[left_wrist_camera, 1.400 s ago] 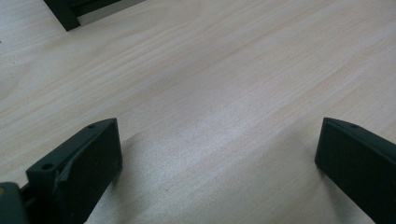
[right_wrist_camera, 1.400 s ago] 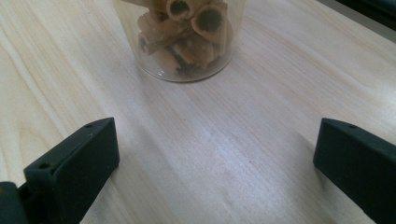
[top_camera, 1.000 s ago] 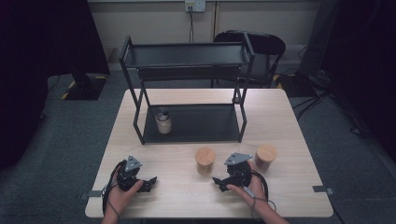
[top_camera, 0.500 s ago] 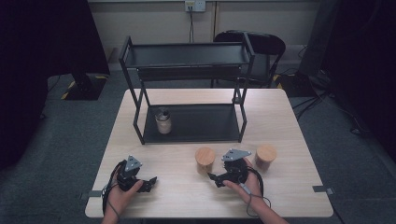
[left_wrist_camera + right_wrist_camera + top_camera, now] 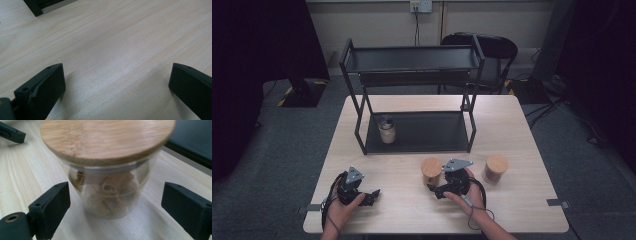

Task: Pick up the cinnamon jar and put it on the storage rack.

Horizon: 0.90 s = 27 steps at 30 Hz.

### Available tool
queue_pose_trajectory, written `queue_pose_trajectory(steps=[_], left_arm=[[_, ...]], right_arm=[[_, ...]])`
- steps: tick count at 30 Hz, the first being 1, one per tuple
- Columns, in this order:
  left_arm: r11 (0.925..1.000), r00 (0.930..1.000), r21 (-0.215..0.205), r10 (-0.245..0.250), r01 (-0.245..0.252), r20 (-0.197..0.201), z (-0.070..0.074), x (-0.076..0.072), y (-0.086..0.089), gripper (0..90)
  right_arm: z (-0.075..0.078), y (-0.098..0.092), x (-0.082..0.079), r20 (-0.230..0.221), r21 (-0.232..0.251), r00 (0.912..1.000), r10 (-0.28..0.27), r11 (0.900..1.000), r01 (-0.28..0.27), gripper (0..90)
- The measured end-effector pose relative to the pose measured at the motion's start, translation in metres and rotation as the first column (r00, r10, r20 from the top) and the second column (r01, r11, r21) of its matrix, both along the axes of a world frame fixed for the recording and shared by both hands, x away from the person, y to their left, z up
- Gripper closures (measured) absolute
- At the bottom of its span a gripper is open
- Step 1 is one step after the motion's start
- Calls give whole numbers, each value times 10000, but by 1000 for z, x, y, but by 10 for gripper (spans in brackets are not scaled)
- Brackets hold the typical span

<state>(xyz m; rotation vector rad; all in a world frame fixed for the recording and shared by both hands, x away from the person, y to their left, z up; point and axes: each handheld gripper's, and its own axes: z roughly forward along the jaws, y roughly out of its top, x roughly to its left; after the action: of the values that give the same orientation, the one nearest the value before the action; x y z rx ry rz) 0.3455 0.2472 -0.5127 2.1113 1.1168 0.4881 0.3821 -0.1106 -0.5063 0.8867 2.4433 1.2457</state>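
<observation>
1. The jar [image 5: 110, 170] is clear glass with a round wooden lid and curled pasta inside; it stands upright on the desk [image 5: 522, 130], in front of the rack [image 5: 412, 95].
2. Since the earlier frames, the right claw [image 5: 436, 189] has slid up to the jar, its jaws just closing.
3. The jar stands between the spread jaws, neither touching it.
4. The left claw [image 5: 371, 195] rests spread over bare desk.

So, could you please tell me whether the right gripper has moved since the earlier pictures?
Yes. In the high view the right gripper has slid left, away from the right jar, up to the middle jar. Its jaws have just been closing around that jar, not yet touching.
</observation>
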Motion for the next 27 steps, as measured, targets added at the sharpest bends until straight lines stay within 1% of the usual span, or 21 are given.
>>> queue_pose_trajectory(steps=[2, 6, 8, 11, 19, 23, 27], left_arm=[[10000, 10000, 3, 0, 0, -1, 0, 0, 0, 1], [10000, 10000, 3, -4, 4, -2, 0, 0, 0, 1], [10000, 10000, 1, -3, 3, -2, 0, 0, 0, 1], [10000, 10000, 3, -4, 4, -1, 0, 0, 0, 1], [10000, 10000, 2, -3, 3, -1, 0, 0, 0, 1], [10000, 10000, 3, -15, 15, 0, 0, 0, 0, 1], [10000, 10000, 3, -15, 15, 0, 0, 0, 0, 1]], right_arm=[[0, 2, 1, -18, 62, 9999, 105, 9999, -105, 102], [-1, 6, 3, 111, 23, 9997, 229, 9997, -230, 121], [-1, 7, 3, 215, -68, 9996, 199, 9998, -198, 136], [-1, 9, 5, 221, -86, 9995, 203, 9998, -202, 160], [-2, 14, 8, 248, -67, 9992, 324, 9995, -322, 205], [-2, 15, 8, 365, -2, 9984, 428, 9991, -428, 241], [-2, 16, 8, 452, -41, 9979, 456, 9990, -455, 246]])
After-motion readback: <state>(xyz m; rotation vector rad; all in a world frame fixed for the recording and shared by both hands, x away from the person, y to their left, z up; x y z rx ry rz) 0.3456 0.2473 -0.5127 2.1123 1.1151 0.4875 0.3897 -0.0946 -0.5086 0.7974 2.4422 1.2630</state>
